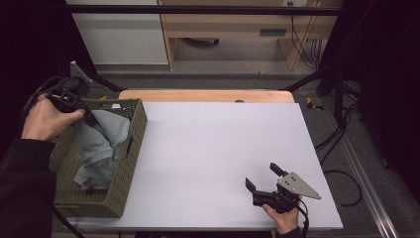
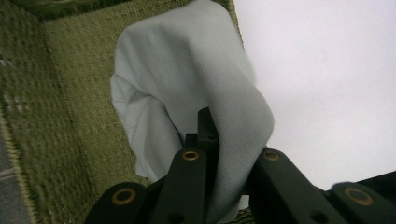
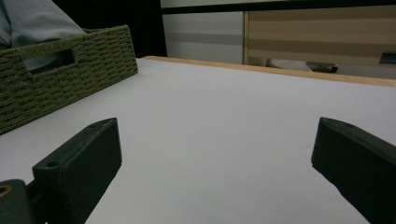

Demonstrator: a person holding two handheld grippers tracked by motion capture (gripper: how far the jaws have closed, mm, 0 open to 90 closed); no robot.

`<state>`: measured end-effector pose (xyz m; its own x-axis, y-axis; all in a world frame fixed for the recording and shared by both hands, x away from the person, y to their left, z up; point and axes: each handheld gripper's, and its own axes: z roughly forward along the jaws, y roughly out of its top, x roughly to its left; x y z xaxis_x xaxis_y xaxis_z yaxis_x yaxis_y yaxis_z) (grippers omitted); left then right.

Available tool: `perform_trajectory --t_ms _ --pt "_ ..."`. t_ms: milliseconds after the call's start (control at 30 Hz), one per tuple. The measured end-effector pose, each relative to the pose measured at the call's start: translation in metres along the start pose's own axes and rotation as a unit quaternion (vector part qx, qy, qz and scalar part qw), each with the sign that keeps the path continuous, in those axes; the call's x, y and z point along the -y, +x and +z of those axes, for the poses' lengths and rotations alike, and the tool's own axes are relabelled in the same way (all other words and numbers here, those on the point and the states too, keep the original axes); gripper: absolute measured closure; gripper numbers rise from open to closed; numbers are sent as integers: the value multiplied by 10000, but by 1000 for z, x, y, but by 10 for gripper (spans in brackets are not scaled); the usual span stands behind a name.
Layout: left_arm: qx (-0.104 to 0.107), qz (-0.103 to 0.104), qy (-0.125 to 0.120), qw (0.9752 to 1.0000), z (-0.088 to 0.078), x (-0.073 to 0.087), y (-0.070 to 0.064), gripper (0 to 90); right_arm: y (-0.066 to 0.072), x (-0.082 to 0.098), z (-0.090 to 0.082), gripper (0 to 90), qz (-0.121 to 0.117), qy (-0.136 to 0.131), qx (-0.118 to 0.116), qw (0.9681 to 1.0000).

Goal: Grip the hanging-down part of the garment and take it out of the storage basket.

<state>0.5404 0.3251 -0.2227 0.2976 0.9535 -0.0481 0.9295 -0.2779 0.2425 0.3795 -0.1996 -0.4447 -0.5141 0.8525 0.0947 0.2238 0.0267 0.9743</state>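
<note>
A pale grey-white cloth (image 1: 101,144) lies bunched in an olive woven basket (image 1: 132,148) at the table's left edge. My left gripper (image 1: 90,120) reaches into the basket from the left and is shut on a raised fold of the cloth (image 2: 233,116), which drapes over the basket's right wall (image 2: 60,93). My right gripper (image 1: 263,177) rests low near the table's front right, jaws wide open with nothing between them (image 3: 215,154). The basket (image 3: 60,84) shows far to its left, with the cloth (image 3: 32,23) rising above the rim.
The white tabletop (image 1: 213,148) stretches between the basket and the right gripper. A wooden strip (image 1: 208,95) runs along the far edge. Wooden furniture (image 1: 237,25) and cables (image 1: 341,134) stand beyond and to the right of the table.
</note>
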Motion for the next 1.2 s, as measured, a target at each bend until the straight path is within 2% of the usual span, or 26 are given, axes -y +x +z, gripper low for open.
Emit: perform_trajectory --t_ms 333,733,933,1033,1200 --pt "-68 61 -263 9996 -40 1 -5 856 0 0 0 17 -7 -8 23 10000" --pt "-173 123 -426 9989 -68 -2 -13 856 0 0 2 17 -17 1 -20 10000" --pt "-197 163 -519 9983 -79 -4 -18 856 3 -2 4 17 -12 7 -72 10000" --pt "-181 166 -512 9984 -80 -5 -19 856 5 -4 5 17 -31 -4 -126 9999" --pt "-189 177 -469 9986 -77 -7 -20 856 16 -14 15 16 -66 -16 -301 9995"
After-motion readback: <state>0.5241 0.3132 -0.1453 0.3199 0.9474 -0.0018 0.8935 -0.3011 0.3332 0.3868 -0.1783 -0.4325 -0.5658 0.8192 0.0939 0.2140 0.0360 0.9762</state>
